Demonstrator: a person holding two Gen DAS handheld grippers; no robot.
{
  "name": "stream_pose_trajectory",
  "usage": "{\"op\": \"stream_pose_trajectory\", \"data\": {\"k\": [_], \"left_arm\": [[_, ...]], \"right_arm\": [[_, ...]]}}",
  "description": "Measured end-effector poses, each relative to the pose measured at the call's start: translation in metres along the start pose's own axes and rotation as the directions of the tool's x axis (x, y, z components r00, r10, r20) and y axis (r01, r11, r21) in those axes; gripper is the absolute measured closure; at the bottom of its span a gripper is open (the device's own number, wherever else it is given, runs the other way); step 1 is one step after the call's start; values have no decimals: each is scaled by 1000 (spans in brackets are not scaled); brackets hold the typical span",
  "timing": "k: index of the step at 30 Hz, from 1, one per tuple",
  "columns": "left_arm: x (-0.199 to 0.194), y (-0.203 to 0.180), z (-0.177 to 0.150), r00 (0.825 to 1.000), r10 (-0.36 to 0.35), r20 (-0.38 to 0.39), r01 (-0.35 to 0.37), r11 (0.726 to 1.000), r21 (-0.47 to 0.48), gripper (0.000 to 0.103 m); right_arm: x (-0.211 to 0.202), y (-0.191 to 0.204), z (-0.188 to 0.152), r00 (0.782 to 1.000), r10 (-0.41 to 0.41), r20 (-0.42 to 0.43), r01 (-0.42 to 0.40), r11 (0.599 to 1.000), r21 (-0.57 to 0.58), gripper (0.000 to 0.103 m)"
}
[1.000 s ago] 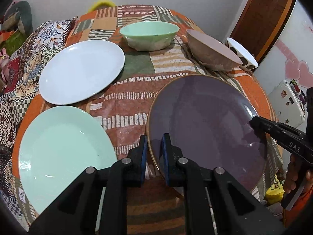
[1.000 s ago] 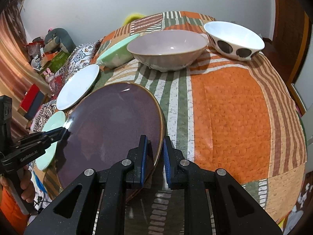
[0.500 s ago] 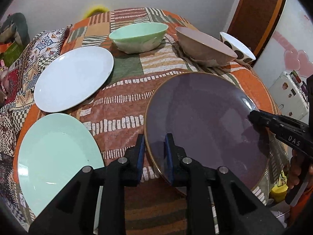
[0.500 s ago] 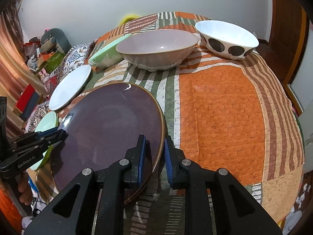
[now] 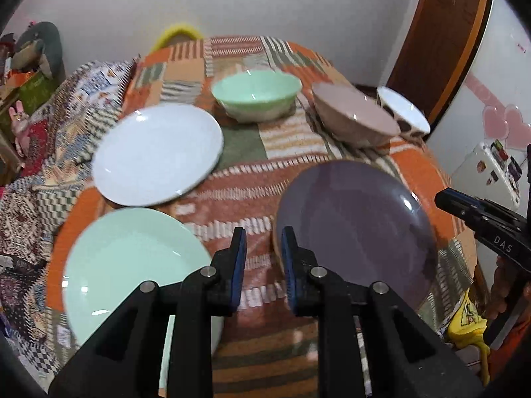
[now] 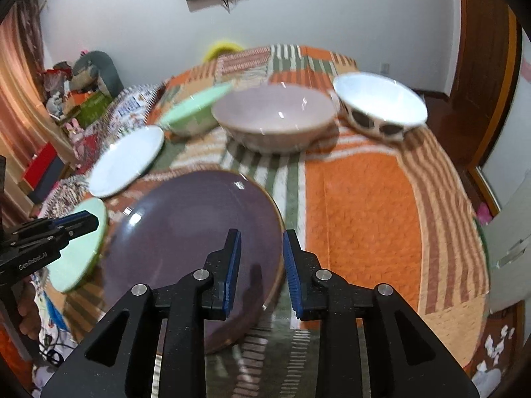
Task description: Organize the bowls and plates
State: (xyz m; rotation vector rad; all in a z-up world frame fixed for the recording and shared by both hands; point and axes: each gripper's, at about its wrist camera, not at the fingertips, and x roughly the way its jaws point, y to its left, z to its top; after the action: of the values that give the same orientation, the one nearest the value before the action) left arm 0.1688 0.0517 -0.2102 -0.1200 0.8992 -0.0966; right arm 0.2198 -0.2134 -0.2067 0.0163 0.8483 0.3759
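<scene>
- While I am watching through the left wrist view, my left gripper is hovering with its jaws apart and gripping nothing, its right blue pad sitting just beside the near-left rim of the purple plate.
- Seen through the right wrist view, my right gripper is likewise standing with its jaws apart; the near-right rim of the purple plate is showing in the gap between them, and I cannot tell whether either pad is touching it.
- Lying flat on the patchwork tablecloth, the purple plate is occupying the near right part of the table.
- To its left, the mint green plate is lying near the table edge, with the white plate lying just behind it.
- Standing upright in a row along the far side are the mint green bowl, the pinkish-beige bowl and the white bowl with dark spots.
- Motion blur is softening both views.
</scene>
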Motion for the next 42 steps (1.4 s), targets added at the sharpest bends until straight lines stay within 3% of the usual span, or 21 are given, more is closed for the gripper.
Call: {"op": "stream_pose_trajectory", "data": {"k": [4,6,9,18,21,27,33,42], "left_arm": [[-29,16,6,998,33,53,-33,999,-9,80],[-43,28,9,996,52,75,-50,999,-21,71],[-60,50,13,989,97,116,-91,994,-55,55],[-74,128,33,955,268,129,-247,956,-156,54],[-67,150,43,950,290,120,-267,947,-178,54],[-28,180,60,963,253,95,-236,958,-165,54],[25,208,71,979,196,52,-184,967,-179,54],[84,239,73,990,139,3,-136,973,-187,55]], "right_arm": [[-15,21,14,998,42,54,-39,998,-49,79],[-19,34,22,994,80,79,-74,994,-77,77],[-19,54,34,986,135,102,-124,986,-108,67],[12,109,71,952,289,97,-267,945,-189,65],[25,122,80,946,311,87,-289,935,-205,65],[63,131,91,947,321,33,-308,930,-201,65],[103,135,100,963,270,-30,-270,942,-197,65],[164,146,104,963,222,-151,-247,952,-181,65]]}}
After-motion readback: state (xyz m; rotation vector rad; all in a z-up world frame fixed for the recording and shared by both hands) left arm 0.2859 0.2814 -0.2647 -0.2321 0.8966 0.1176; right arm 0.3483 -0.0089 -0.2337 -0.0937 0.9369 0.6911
